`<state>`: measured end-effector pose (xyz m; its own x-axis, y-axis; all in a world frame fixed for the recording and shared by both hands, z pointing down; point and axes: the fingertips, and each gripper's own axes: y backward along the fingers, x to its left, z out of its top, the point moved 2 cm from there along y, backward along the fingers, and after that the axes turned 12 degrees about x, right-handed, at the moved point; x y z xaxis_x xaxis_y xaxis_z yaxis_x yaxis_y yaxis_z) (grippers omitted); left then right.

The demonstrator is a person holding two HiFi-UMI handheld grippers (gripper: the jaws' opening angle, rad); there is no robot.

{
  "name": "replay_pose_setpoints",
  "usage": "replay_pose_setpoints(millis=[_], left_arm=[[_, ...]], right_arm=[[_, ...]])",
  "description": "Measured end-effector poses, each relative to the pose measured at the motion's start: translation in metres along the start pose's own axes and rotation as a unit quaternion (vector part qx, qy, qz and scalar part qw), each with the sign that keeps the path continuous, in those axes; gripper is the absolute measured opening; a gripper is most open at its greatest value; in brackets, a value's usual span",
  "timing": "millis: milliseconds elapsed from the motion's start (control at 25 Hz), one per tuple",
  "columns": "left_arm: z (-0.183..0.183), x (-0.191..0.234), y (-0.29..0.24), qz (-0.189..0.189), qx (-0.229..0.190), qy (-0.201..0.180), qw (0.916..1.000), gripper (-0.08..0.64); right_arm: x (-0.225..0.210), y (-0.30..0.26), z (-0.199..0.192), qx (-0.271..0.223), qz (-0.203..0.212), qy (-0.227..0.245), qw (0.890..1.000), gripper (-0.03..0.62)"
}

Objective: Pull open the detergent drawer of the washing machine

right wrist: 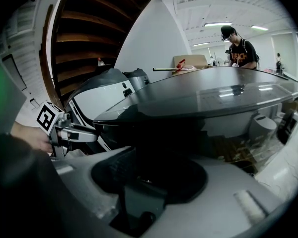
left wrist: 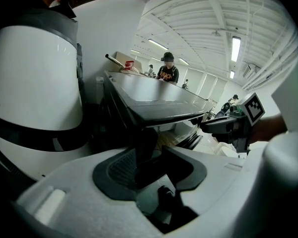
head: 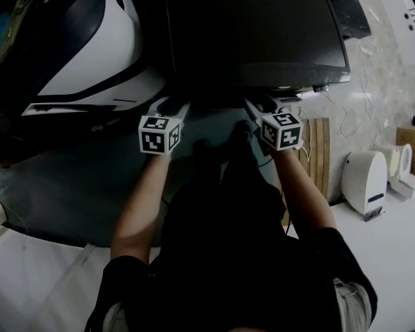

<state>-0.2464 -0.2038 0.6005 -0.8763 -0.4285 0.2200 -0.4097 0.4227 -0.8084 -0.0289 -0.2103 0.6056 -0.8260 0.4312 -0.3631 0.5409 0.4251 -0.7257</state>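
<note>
Evidently the reach was not finished. The washer (head: 256,26) sat at twelve o'clock in the head view. Its front was lost in shadow under the edge of its top, so the drawer itself could not be made out. The left gripper (head: 174,106) and right gripper (head: 261,106) both stood released, jaws wide and pinching nothing, pointed at that dark front. To do it well, one gripper probably needed to find the drawer's lip, clench squarely, then pull straight toward six o'clock, level and without twisting.
</note>
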Motion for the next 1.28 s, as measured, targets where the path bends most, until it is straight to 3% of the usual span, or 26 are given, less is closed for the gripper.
replay_pose_setpoints(millis=[200, 400, 1040, 1080, 1120, 1160, 1240, 1280], left_arm=[[0.000, -0.004, 0.000, -0.008, -0.003, 0.006, 0.9999, 0.172], [-0.001, -0.005, 0.003, -0.012, -0.005, 0.012, 0.9998, 0.173], [-0.005, -0.017, 0.011, -0.032, -0.017, 0.026, 0.9990, 0.199], [-0.006, -0.023, 0.011, -0.042, -0.017, 0.018, 0.9988, 0.068], [-0.007, -0.030, 0.011, -0.048, -0.017, 0.007, 0.9987, 0.012], [-0.008, -0.035, 0.010, -0.042, -0.015, -0.005, 0.9990, 0.013], [-0.008, -0.034, 0.009, -0.022, -0.012, -0.013, 0.9996, 0.145], [-0.007, -0.030, 0.008, -0.021, -0.012, -0.004, 0.9997, 0.158]], right_arm=[[0.024, -0.009, 0.004, 0.003, 0.013, 0.045, 0.999, 0.176], [0.016, -0.006, -0.001, -0.003, 0.001, 0.019, 1.000, 0.176], [0.029, -0.013, 0.001, 0.015, -0.008, 0.053, 0.998, 0.176], [0.029, -0.012, 0.000, 0.018, -0.005, 0.054, 0.998, 0.176], [0.029, -0.011, 0.000, 0.020, -0.002, 0.053, 0.998, 0.176], [0.029, -0.011, 0.000, 0.021, 0.001, 0.051, 0.999, 0.176], [0.030, -0.011, 0.002, 0.020, 0.009, 0.039, 0.999, 0.176], [0.030, -0.011, 0.003, 0.019, 0.013, 0.034, 0.999, 0.176]])
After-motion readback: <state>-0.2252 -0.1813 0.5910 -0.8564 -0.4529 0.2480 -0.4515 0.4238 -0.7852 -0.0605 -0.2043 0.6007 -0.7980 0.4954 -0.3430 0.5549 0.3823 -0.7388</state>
